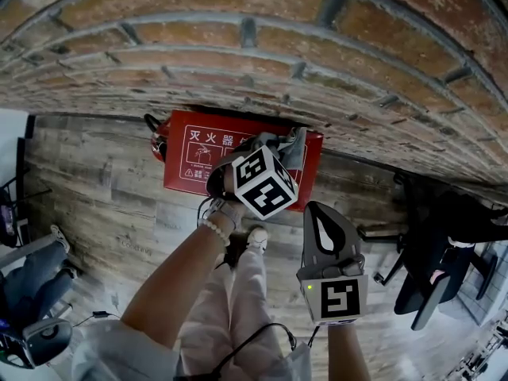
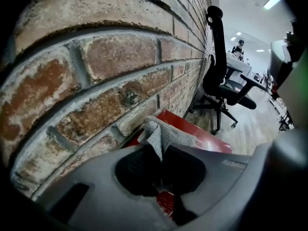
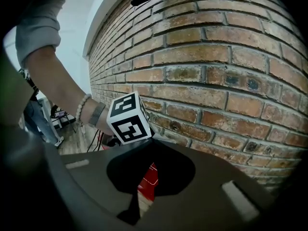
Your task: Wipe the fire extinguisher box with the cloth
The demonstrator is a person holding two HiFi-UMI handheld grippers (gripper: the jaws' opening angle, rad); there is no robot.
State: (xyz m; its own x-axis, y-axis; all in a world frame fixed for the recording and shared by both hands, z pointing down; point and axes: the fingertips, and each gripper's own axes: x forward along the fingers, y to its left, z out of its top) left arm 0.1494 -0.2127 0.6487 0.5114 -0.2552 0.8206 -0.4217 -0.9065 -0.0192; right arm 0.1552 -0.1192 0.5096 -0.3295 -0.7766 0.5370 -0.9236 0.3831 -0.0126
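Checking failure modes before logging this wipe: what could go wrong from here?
1. The left gripper pinches only a fold of the cloth; dragging across the fire extinguisher box might pull it free.
2. The box sits right at the rough brick wall, so the jaws or cloth may scrape or snag there.

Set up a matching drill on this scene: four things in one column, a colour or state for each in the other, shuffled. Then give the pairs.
Things
1. cloth
2. fire extinguisher box
3. right hand-held gripper
4. office chair

States
A. black, with nobody in it
B. grey, clamped in the left hand-held gripper
C. jaws together, holding nothing
D. red, at the foot of the brick wall

Pairs: 1-B; 2-D; 3-C; 4-A
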